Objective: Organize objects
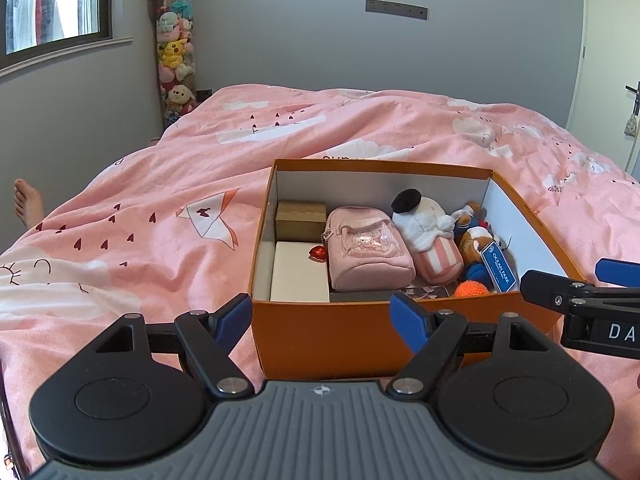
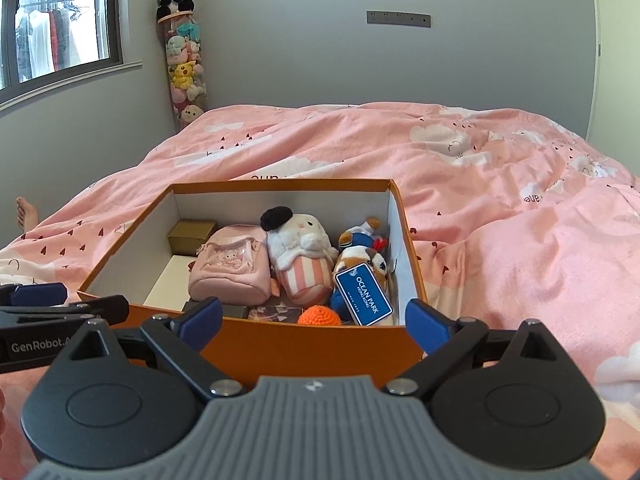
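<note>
An open orange box point(image 1: 340, 340) point(image 2: 320, 344) sits on the pink bed. Inside lie a gold box point(image 1: 300, 220), a white box point(image 1: 298, 276), a pink mini backpack point(image 1: 366, 256) point(image 2: 230, 268), a white plush in a striped cup point(image 1: 432, 236) point(image 2: 300, 264), a small bear with a blue Ocean Park tag point(image 1: 496, 266) point(image 2: 364, 294) and an orange knitted ball point(image 1: 472, 290) point(image 2: 320, 316). My left gripper point(image 1: 322, 320) is open and empty in front of the box. My right gripper point(image 2: 314, 322) is open and empty, also at the box's near wall.
The pink duvet point(image 1: 160, 220) covers the whole bed. A clear tube of plush toys point(image 1: 176, 52) stands in the far corner under a window. A bare foot point(image 1: 26, 204) shows at the left edge. A door point(image 1: 616, 60) is at far right.
</note>
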`<action>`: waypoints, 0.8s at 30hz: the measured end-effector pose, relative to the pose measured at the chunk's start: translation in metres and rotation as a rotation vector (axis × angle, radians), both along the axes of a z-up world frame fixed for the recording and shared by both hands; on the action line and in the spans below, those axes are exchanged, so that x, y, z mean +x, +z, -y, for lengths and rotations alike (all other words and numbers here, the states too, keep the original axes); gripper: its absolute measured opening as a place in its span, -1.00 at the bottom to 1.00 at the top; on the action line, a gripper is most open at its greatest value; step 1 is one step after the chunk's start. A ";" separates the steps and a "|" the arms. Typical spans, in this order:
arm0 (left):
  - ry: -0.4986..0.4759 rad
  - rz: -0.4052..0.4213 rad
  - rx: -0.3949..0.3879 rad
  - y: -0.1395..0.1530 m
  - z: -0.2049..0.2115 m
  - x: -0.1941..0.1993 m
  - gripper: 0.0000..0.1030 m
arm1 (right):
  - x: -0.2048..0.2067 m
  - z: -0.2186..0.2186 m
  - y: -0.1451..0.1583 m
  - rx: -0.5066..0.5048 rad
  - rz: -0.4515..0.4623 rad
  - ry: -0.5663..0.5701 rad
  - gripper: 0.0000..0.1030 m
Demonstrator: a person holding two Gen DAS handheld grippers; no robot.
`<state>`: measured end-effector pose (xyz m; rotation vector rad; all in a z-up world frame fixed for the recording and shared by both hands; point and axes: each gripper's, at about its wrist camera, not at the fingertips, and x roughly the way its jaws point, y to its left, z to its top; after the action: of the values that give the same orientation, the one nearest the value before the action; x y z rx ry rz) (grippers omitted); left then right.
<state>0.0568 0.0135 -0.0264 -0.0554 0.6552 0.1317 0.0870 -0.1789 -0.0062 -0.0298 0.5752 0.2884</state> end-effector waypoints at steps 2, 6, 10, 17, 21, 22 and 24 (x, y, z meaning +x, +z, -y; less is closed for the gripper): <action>-0.001 0.001 0.001 0.000 0.000 -0.001 0.78 | -0.001 0.000 0.000 -0.001 0.003 -0.001 0.90; 0.001 0.002 0.001 0.000 0.000 -0.001 0.78 | -0.001 0.000 0.000 -0.001 0.002 -0.001 0.90; 0.001 0.002 0.000 0.000 0.000 -0.001 0.78 | -0.001 0.000 0.000 -0.003 -0.001 -0.003 0.90; 0.001 -0.002 0.000 0.000 0.000 -0.002 0.78 | -0.002 0.002 0.001 -0.002 -0.010 -0.018 0.90; -0.006 -0.002 -0.005 0.001 0.001 -0.001 0.78 | -0.001 0.002 0.000 -0.003 -0.019 -0.021 0.90; -0.010 -0.001 -0.003 0.002 0.002 -0.001 0.78 | -0.001 0.002 -0.001 -0.003 -0.023 -0.020 0.90; -0.017 0.006 0.005 0.002 0.003 -0.002 0.78 | -0.001 0.002 -0.001 -0.004 -0.024 -0.021 0.90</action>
<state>0.0545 0.0104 -0.0240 -0.0458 0.6490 0.1167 0.0855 -0.1809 -0.0067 -0.0239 0.5993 0.2673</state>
